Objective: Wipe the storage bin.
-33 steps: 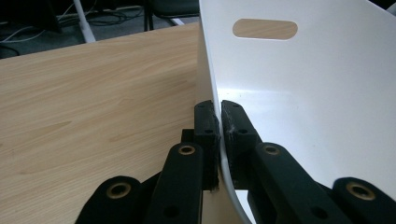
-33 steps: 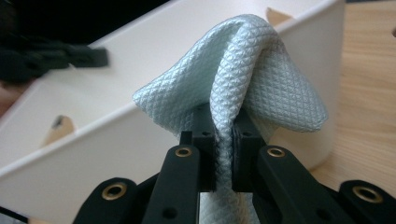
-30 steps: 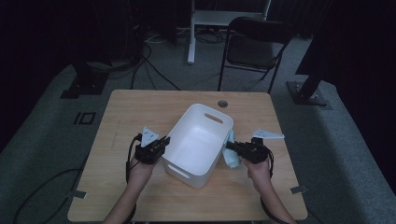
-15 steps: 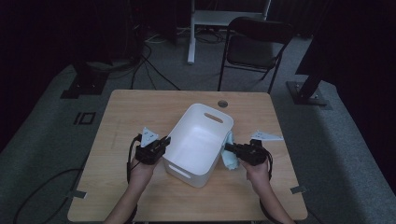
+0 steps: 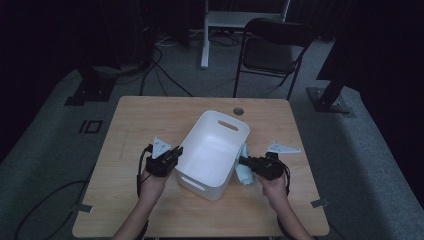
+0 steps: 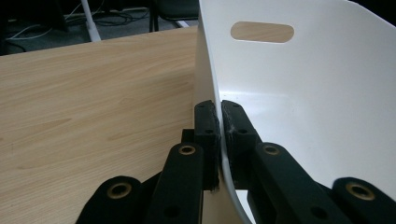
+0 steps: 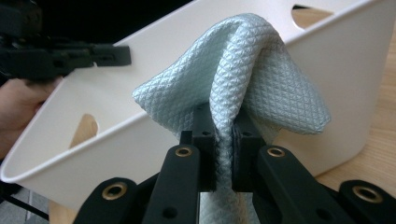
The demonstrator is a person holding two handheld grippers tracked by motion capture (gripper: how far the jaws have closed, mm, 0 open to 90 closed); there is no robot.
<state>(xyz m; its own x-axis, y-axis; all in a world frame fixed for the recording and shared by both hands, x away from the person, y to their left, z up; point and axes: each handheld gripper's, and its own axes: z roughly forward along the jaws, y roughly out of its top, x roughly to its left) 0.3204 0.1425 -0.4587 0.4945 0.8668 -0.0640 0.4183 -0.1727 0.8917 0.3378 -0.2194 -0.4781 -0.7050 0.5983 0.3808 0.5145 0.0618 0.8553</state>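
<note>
A white plastic bin [image 5: 216, 150] with slotted handles stands in the middle of the wooden table [image 5: 150, 120]. My left gripper [image 5: 173, 152] is shut on the bin's left wall, one jaw inside and one outside, as the left gripper view shows on the white wall [image 6: 280, 98]. My right gripper [image 5: 244, 162] sits at the bin's right side, shut on a pale blue waffle-weave cloth [image 5: 244, 169]. In the right gripper view the cloth [image 7: 252, 79] bunches up above the jaws, against the bin's outer wall [image 7: 140, 135], with the left gripper [image 7: 60, 55] across the bin.
A round cable hole [image 5: 238, 110] lies in the tabletop behind the bin. A black folding chair [image 5: 272, 50] and a white stand [image 5: 205, 35] are on the floor beyond the table. Bare wood lies left of the bin [image 6: 84, 93].
</note>
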